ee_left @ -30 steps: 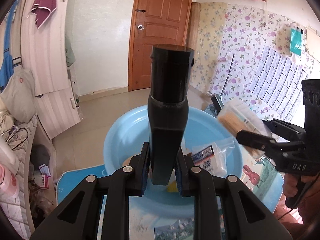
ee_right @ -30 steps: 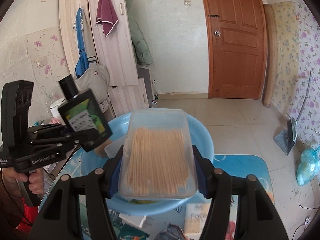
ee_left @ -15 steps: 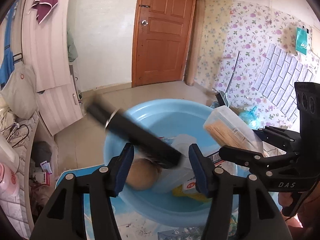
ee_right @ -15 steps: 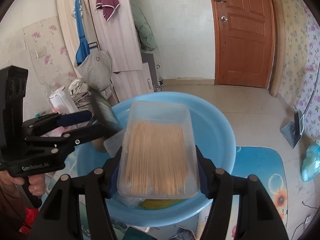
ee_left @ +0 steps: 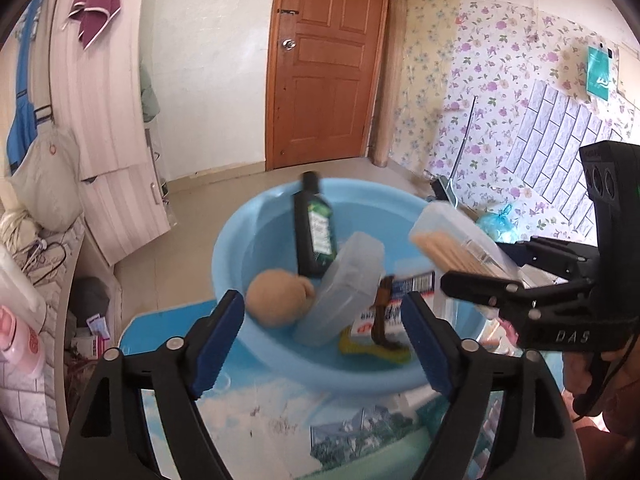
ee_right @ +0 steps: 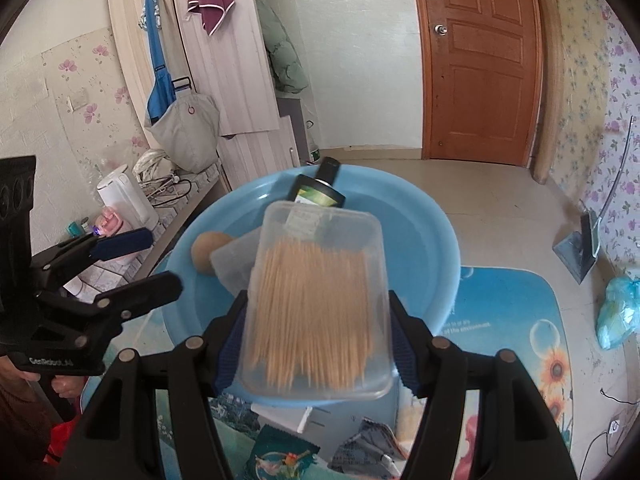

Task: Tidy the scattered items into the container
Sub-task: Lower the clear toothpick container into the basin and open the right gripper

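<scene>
Right now the right tongs (ee_right: 316, 344) hold a clear box of wooden sticks (ee_right: 316, 304) by its long sides, pads pressed to the plastic, and the box hangs tilted above the near rim of the blue basin (ee_right: 436, 240), in the centre of the right wrist frame. The left tongs (ee_left: 324, 338) are spread wide with nothing between the pads, low in the left wrist frame, just before the basin's near edge.

Inside the basin a dark bottle (ee_left: 314, 232) leans against the far wall, beside a tan ball (ee_left: 276, 298), a frosted plastic box (ee_left: 340, 288), a labelled packet (ee_left: 394, 308) and a yellow item (ee_left: 372, 350) whose kind I cannot tell.

The chief risk, as I judge it, is the release point. The stick box sits over the rim rather than the middle, so letting go there could tip it outward onto the table (ee_left: 264, 436). Its walls look thin and smooth; a hard squeeze may bow them or pop the lid, spilling sticks. Dropped from height, it could also strike the leaning bottle and knock it over. Several papers and packets (ee_right: 288, 456) lie at the bottom of the right wrist frame, not yet tidied.
</scene>
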